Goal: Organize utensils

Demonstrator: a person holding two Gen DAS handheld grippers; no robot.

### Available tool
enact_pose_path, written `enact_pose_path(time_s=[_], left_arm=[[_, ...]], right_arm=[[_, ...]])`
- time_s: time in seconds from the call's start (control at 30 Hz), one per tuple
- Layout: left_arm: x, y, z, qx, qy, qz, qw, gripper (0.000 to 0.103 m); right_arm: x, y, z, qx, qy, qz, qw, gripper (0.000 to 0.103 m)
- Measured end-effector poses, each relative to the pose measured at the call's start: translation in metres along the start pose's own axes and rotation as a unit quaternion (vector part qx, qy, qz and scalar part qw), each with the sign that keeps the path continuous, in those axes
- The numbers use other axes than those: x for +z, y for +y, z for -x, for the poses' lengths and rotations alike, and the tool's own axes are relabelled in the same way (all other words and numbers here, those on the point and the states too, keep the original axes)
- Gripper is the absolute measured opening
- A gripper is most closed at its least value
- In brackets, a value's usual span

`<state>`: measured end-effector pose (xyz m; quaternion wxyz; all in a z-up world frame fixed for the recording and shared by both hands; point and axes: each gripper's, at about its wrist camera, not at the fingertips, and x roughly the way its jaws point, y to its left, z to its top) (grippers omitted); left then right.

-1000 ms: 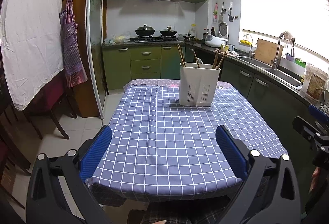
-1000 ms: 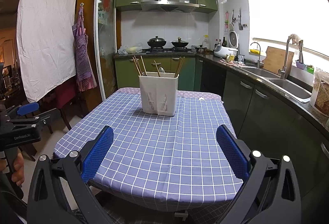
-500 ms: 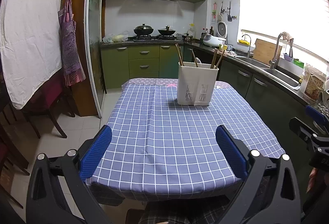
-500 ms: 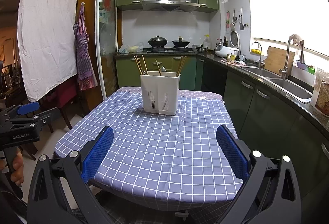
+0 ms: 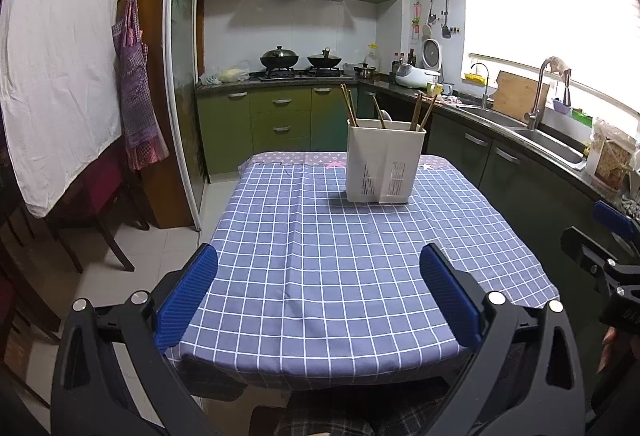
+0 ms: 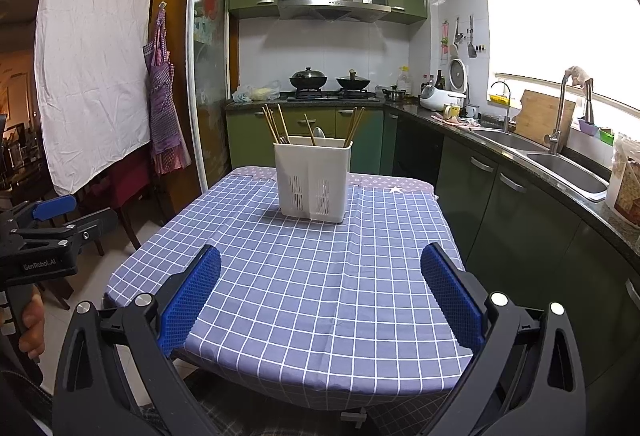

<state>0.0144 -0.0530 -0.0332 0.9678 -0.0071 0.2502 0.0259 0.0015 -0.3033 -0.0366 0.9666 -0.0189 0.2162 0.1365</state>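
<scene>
A white slotted utensil holder (image 5: pixel 383 162) (image 6: pixel 313 180) stands at the far end of the table. Several wooden chopsticks (image 5: pixel 347 101) (image 6: pixel 273 123) and a metal spoon (image 6: pixel 318 133) stick up out of it. My left gripper (image 5: pixel 318 292) is open and empty, held back from the table's near edge. My right gripper (image 6: pixel 320 294) is open and empty too, also at the near edge. Each gripper shows at the side of the other's view: the right one (image 5: pixel 600 236) and the left one (image 6: pixel 52 220).
The table carries a blue checked cloth (image 5: pixel 340 256) (image 6: pixel 320 276). Green cabinets and a counter with a sink (image 6: pixel 568 168) run along the right. A stove with two woks (image 5: pixel 300 60) is at the back. Chairs (image 5: pixel 100 204) stand to the left.
Both grippers have drifted slightly back and up, so the holder looks a little farther off. Both stay open and empty.
</scene>
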Motion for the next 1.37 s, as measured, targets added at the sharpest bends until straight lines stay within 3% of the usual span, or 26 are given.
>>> enact_pose_path(time_s=[0.87, 1.03, 1.37], left_arm=[[-0.001, 0.001, -0.002, -0.021, 0.008, 0.006, 0.9997, 0.096], [-0.002, 0.0, 0.0, -0.011, -0.004, 0.001, 0.9999, 0.096], [-0.001, 0.002, -0.006, 0.0, 0.009, -0.002, 1.0, 0.096]], right_arm=[[-0.002, -0.006, 0.0, 0.004, 0.002, 0.003, 1.0, 0.098], [-0.002, -0.007, 0.0, 0.004, 0.002, 0.003, 1.0, 0.098], [-0.002, -0.011, -0.002, 0.003, 0.003, 0.0, 1.0, 0.098]])
